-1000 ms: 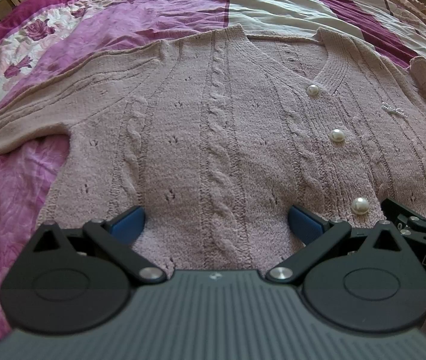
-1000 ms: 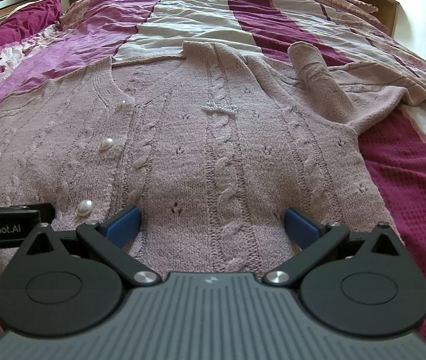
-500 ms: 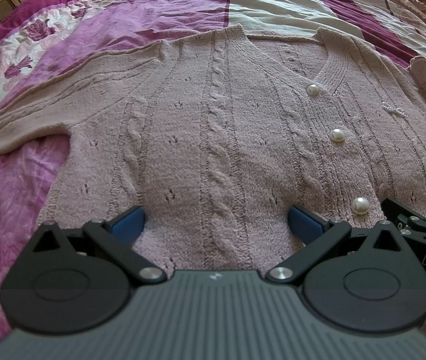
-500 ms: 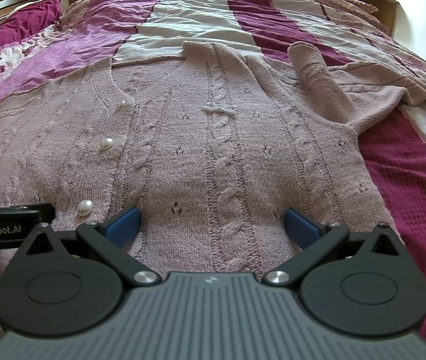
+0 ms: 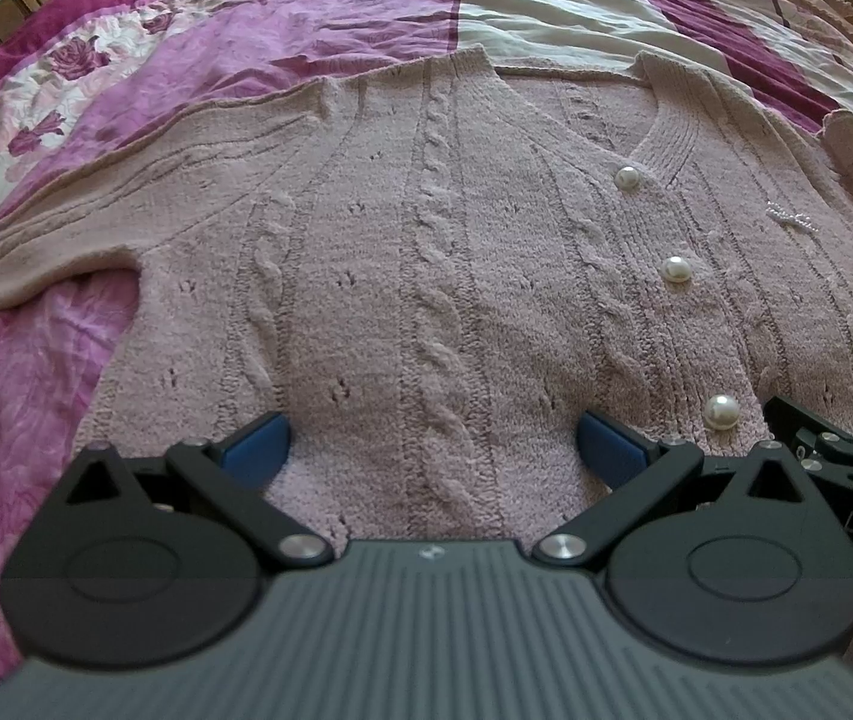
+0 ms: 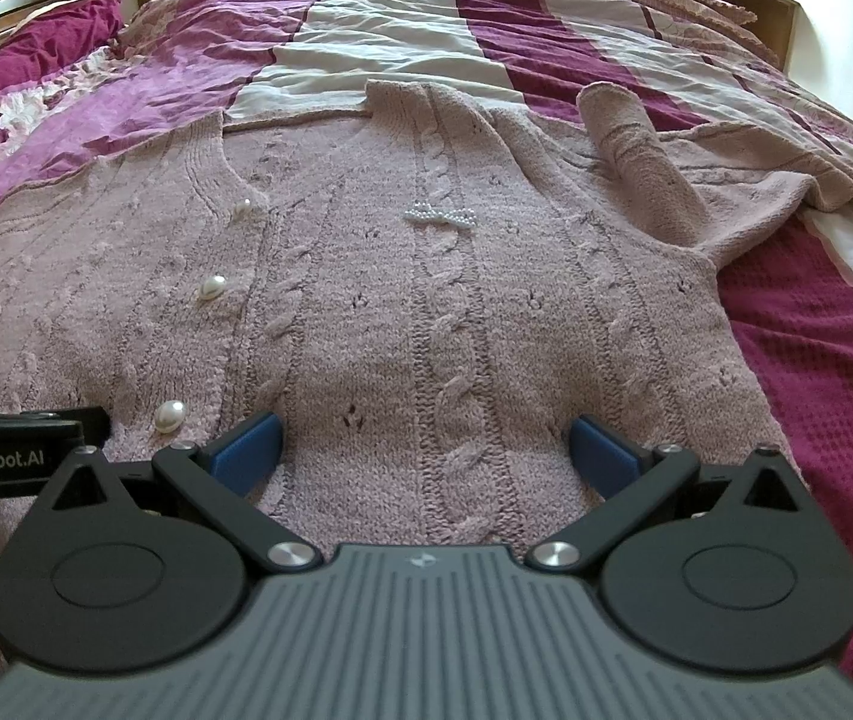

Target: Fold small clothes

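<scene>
Nothing changed: I held my left gripper (image 5: 432, 450) and right gripper (image 6: 426, 447) motionless over the cardigan (image 5: 456, 276), fingers spread.

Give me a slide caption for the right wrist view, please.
Open right gripper low over the hem of a buttoned pink cardigan spread on a striped bed, one sleeve folded inward.

The cardigan (image 5: 426, 276) lies spread flat on the bed (image 5: 366, 6), neckline far from both grippers' fingers (image 5: 255, 447), hem probably under them, though hidden. The buttons (image 5: 676, 269) run ahead and right of the left gripper (image 5: 429, 450), ahead and left of the right gripper (image 6: 425, 447). One sleeve (image 6: 642, 162) lies folded across the cardigan, ahead-right of the right fingers (image 6: 600, 453).
</scene>
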`<control>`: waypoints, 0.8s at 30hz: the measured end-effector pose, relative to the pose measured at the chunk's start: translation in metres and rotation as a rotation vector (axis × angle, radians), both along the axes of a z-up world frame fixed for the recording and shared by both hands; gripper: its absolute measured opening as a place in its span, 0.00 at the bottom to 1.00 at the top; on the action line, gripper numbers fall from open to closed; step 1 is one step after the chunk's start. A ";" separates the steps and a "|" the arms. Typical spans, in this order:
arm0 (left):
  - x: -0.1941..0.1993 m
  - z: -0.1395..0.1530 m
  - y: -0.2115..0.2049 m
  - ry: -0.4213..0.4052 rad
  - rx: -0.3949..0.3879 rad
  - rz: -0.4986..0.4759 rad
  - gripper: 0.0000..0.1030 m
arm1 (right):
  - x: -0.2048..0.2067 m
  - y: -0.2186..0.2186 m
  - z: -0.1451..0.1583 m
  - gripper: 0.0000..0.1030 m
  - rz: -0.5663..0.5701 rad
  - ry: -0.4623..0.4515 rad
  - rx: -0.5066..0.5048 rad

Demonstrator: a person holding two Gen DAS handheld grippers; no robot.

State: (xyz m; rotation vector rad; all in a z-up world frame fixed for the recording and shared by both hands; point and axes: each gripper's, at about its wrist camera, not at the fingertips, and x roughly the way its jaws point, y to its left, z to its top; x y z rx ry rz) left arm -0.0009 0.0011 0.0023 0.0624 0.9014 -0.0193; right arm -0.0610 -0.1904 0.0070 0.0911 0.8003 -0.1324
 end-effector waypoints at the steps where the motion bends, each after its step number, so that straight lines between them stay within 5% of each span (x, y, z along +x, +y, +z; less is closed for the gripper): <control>1: 0.001 0.000 0.000 0.005 -0.003 0.001 1.00 | 0.001 0.000 0.001 1.00 0.000 0.004 0.001; 24: 0.009 0.003 0.001 0.053 -0.006 -0.020 1.00 | 0.007 -0.013 0.007 1.00 0.086 0.064 0.060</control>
